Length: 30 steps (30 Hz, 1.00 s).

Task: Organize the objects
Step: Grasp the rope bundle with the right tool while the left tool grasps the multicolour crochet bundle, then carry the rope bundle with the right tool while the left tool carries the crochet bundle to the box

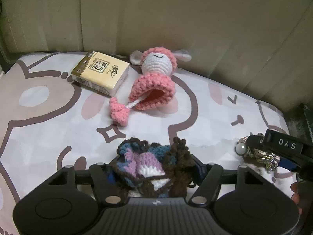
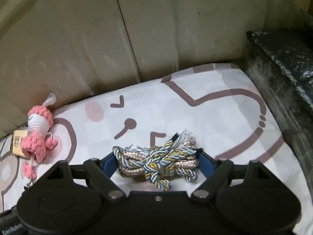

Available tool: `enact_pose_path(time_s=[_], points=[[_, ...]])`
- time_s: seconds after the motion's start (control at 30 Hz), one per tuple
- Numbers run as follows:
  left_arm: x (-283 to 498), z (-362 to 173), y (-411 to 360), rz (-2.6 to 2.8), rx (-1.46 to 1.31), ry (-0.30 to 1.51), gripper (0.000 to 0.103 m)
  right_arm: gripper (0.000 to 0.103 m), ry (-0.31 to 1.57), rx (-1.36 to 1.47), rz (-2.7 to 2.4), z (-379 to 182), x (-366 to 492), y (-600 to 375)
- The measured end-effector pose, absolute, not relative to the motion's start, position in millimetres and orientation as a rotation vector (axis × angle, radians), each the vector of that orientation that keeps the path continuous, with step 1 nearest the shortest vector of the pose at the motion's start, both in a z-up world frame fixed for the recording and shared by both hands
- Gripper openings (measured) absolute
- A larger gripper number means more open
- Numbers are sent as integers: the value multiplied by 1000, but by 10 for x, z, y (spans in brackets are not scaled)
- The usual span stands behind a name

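Note:
My left gripper point(image 1: 154, 168) is shut on a crocheted pouch point(image 1: 148, 162) of brown, blue, purple and white yarn, low over the patterned cushion point(image 1: 49, 121). My right gripper point(image 2: 158, 160) is shut on a bundle of twisted cord point(image 2: 156, 162) in grey, pink and gold. The right gripper and the cord bundle point(image 1: 260, 154) show at the right edge of the left wrist view. A pink and white crocheted doll point(image 1: 152, 78) lies farther back, next to a yellow tissue pack point(image 1: 101, 72). The doll also shows in the right wrist view point(image 2: 39, 137).
The cushion lies on a beige sofa whose backrest point(image 1: 156, 19) rises behind the doll and tissue pack. A dark speckled object point(image 2: 283, 68) borders the cushion on the right.

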<state>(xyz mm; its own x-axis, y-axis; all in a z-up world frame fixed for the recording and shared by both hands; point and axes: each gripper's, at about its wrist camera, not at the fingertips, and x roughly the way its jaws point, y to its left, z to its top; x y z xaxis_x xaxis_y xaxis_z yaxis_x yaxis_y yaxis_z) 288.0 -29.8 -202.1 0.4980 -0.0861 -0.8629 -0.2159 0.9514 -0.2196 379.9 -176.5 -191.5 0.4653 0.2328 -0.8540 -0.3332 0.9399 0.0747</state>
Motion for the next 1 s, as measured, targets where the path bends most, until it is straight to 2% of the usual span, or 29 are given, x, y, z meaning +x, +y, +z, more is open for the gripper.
enact_pose_path(time_s=[0.17, 0.53, 1.0], points=[[2787, -1948, -274, 48, -331, 1049, 62, 83, 1036, -115, 350, -1855, 3691, -1865], [2562, -1785, -208, -3, -348, 1067, 57, 83, 1025, -116, 356, -1587, 3452, -2048], [2257, -1462, -31, -24, -340, 1028, 56, 83, 1004, -144, 382, -1265, 3152, -2179]])
